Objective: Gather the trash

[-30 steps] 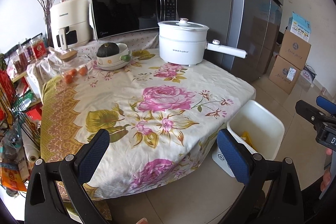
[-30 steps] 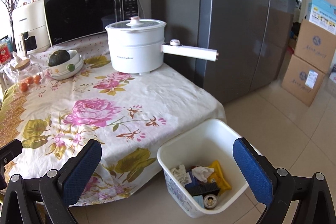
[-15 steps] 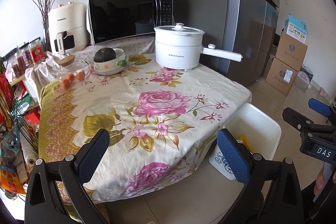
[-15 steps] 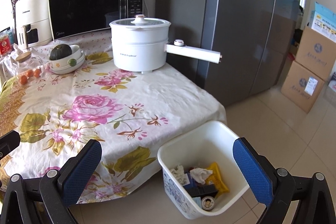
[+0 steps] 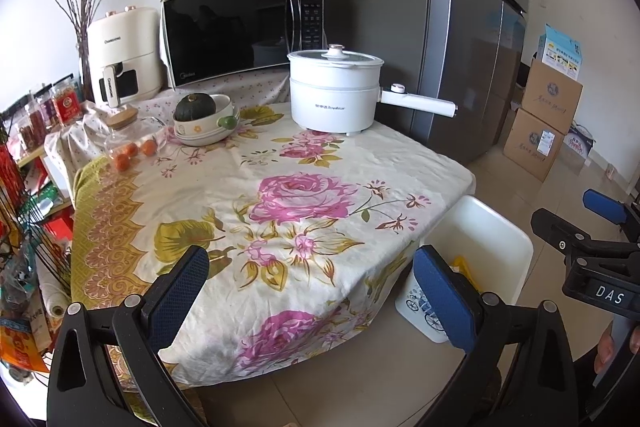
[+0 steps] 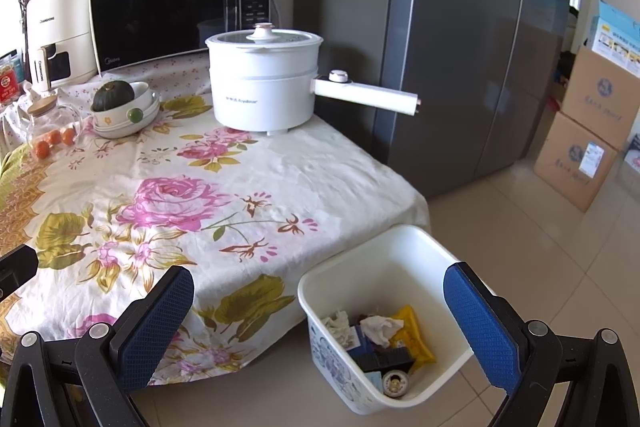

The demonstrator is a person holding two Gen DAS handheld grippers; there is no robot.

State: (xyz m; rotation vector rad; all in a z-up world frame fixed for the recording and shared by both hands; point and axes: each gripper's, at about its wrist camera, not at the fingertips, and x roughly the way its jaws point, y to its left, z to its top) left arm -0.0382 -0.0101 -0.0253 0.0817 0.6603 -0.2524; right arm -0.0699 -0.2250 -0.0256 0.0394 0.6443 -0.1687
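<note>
Both the left gripper (image 5: 306, 291) and right gripper (image 6: 320, 323) gape empty; the crumpled tissue (image 6: 380, 327) in the white bin (image 6: 424, 247), lower right, looks light and soft, pinchable anywhere.

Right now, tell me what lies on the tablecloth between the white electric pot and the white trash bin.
Nothing: in the right wrist view, only bare floral tablecloth separates the white electric pot from the white plastic trash bin.

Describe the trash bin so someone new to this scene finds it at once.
Start at the table with the rose-print cloth. The bin stands on the floor at the table's corner nearest the grey fridge. It is the only white open tub, holding crumpled tissue and a yellow wrapper.
</note>
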